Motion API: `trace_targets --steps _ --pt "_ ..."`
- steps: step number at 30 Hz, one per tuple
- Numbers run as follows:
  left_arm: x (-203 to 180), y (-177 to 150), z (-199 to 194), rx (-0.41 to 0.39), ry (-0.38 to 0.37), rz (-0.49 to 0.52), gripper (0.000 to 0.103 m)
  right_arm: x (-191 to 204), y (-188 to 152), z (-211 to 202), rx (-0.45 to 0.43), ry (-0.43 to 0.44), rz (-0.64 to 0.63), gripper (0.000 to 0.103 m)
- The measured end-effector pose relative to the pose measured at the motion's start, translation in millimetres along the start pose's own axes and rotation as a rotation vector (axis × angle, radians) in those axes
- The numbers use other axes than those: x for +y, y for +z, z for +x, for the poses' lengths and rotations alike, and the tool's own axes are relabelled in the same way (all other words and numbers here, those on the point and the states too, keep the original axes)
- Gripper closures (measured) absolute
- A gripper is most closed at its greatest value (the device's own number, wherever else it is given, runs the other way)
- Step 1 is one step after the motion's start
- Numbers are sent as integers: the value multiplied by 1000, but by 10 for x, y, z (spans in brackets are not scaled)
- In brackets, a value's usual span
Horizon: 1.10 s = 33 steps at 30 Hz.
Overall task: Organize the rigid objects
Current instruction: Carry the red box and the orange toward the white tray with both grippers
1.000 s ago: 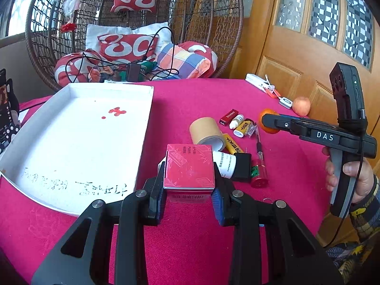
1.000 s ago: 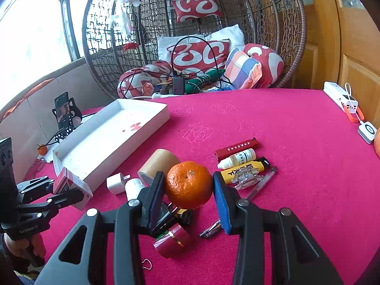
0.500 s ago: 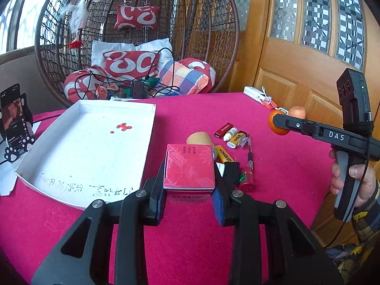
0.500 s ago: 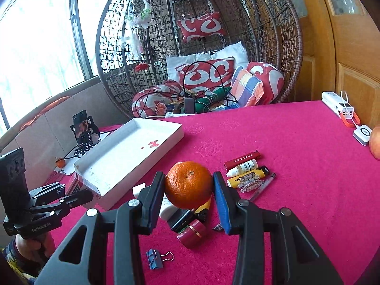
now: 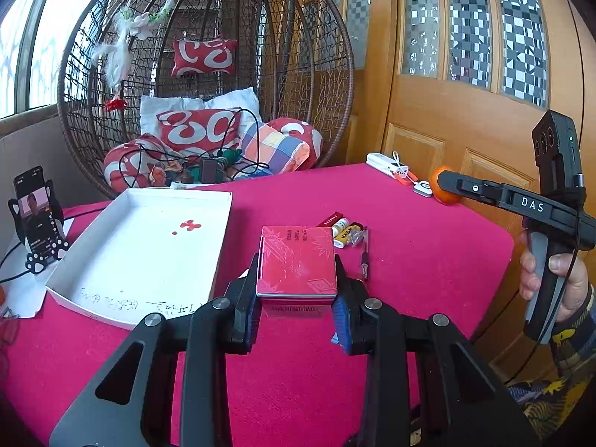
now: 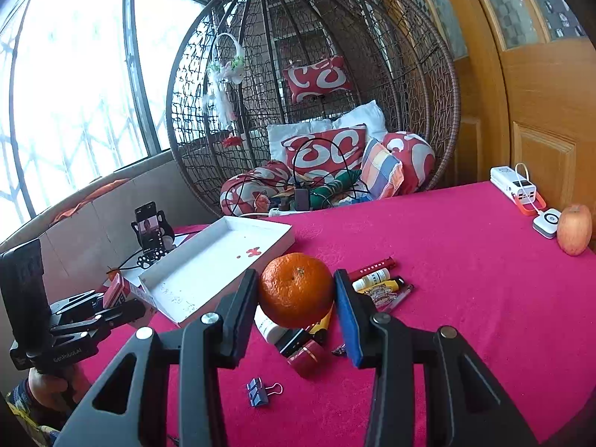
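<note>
Magenta cloth covers the table [image 5: 428, 223], with a wicker egg chair [image 6: 313, 85] full of red-and-white cushions behind it and a wooden door to one side. Landmark: white tray [image 5: 223, 231], shallow, lying on the cloth. Left gripper [image 5: 297, 300] pinches a red box [image 5: 297, 260] between both pads, fingers closed only as far as the box's width; box is held level, in the air, just beside the tray's near corner on the side toward the door. In the right wrist view the same box [image 6: 118, 290] shows at the tray's near end. Right gripper [image 6: 297, 298] pinches an orange [image 6: 296, 289], pads pressed against both sides; fruit is lifted clear of the cloth, beside the tray on its door side. Below it, on the cloth beside the tray: a small clutter of tubes and bottles [image 6: 376, 283], a red cylinder [image 6: 307, 357], a blue binder clip [image 6: 260, 393]. An apple [image 6: 574, 229] sits well apart from the tray, near the door. Versus one second ago: both grippers sit higher and farther back, so the tray and clutter appear smaller and lower; grip on box and orange unchanged; binder clip newly in view.
</note>
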<state>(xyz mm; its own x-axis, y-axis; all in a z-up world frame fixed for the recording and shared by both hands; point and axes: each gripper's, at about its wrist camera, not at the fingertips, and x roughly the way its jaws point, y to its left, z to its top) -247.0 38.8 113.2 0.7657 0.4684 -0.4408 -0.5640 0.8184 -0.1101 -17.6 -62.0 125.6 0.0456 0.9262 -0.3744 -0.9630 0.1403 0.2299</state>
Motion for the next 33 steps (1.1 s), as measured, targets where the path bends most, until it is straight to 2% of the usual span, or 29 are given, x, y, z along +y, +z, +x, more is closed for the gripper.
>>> trace_targets --steps 10,16,25,33 --pt "9 12 -131 -30 -7 -22 71 19 56 -180 -45 16 10 63" --pt "71 6 -54 -19 -34 -55 71 18 56 -175 -49 22 19 63" --pt "221 53 144 12 -57 -79 71 33 80 55 -4 48 30 63" --pt "564 309 289 5 -42 -111 71 186 294 322 2 95 1 63"
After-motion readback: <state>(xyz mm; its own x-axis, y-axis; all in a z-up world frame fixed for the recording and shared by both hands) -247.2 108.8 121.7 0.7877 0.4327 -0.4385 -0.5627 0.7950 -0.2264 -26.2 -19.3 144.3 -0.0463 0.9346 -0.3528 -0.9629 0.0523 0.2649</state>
